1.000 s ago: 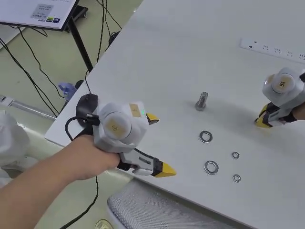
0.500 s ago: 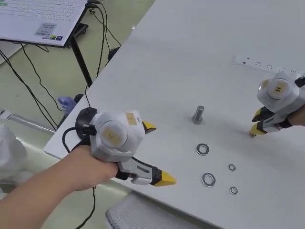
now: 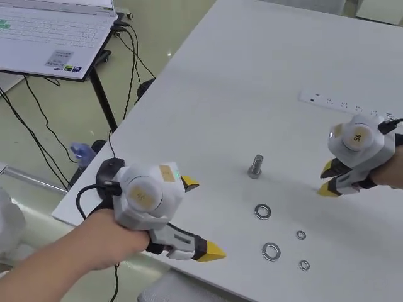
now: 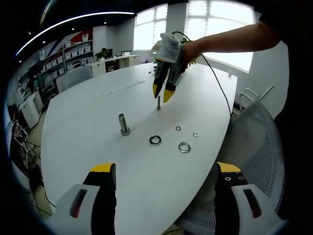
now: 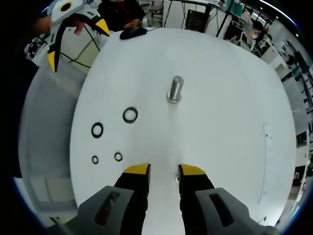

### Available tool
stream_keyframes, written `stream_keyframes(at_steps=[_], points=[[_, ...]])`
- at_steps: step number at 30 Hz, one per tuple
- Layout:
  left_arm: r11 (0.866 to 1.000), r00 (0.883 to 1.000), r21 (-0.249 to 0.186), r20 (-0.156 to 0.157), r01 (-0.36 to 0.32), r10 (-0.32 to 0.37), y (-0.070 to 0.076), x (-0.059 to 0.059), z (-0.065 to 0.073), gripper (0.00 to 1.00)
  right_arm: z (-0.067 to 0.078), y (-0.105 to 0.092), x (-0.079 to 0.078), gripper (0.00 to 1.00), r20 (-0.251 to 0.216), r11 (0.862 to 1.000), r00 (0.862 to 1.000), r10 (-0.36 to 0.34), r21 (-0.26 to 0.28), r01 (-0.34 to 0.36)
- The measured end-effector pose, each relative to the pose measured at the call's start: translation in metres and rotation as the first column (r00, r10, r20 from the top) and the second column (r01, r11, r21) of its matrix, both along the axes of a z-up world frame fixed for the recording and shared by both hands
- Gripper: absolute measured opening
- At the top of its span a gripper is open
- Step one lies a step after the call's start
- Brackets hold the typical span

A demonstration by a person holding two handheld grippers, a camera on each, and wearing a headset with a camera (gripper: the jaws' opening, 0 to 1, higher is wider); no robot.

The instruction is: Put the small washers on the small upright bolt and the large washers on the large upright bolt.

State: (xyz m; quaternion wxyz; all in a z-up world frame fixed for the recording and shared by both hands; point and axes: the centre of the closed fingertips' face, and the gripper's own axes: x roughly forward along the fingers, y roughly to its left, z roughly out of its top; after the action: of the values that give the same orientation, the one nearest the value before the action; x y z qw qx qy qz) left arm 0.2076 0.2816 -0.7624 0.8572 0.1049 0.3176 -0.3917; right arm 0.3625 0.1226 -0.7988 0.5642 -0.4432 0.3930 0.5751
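Observation:
The large upright bolt (image 3: 255, 167) (image 4: 123, 124) (image 5: 174, 89) stands mid-table. Two large washers (image 3: 263, 211) (image 3: 271, 251) and two small washers (image 3: 301, 234) (image 3: 304, 265) lie flat in front of it, also seen as large washers (image 5: 130, 115) and small washers (image 5: 118, 156). The small upright bolt (image 4: 158, 104) (image 5: 177, 179) stands just under the right gripper (image 3: 327, 179) (image 5: 164, 171), whose jaws are a little apart around it. My left gripper (image 3: 200, 217) (image 4: 165, 169) hovers wide open and empty at the near table edge, left of the washers.
A white power strip (image 3: 343, 104) lies at the far right of the white table (image 3: 252, 75). A black mouse with a cable (image 3: 108, 171) sits at the table's left edge. A laptop (image 3: 44, 31) stands on a side stand, and a mesh chair (image 4: 254, 137) is at the near edge.
The head camera has shifted, so the whole scene sits lower and further left. The right gripper has come slightly nearer the large bolt. The left gripper stays open near the front edge.

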Motion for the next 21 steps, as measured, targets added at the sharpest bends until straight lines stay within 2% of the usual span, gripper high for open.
stream_keyframes(at_steps=[4,10,21], points=[[1.000,1.000,-0.002,0.004,0.004,-0.004,-0.001,-0.001,0.002,0.82,0.003,0.002,-0.010,0.24,-0.007,1.000,1.000,-0.005,0.016,0.005],[1.000,1.000,0.004,0.014,0.010,-0.010,-0.001,-0.001,0.006,0.82,0.003,-0.001,-0.025,0.23,-0.009,1.000,1.000,-0.006,0.009,0.006],[1.000,1.000,0.009,0.028,0.012,-0.012,-0.003,-0.004,0.009,0.82,-0.005,-0.004,-0.057,0.23,-0.068,0.999,0.997,-0.034,0.036,0.036]])
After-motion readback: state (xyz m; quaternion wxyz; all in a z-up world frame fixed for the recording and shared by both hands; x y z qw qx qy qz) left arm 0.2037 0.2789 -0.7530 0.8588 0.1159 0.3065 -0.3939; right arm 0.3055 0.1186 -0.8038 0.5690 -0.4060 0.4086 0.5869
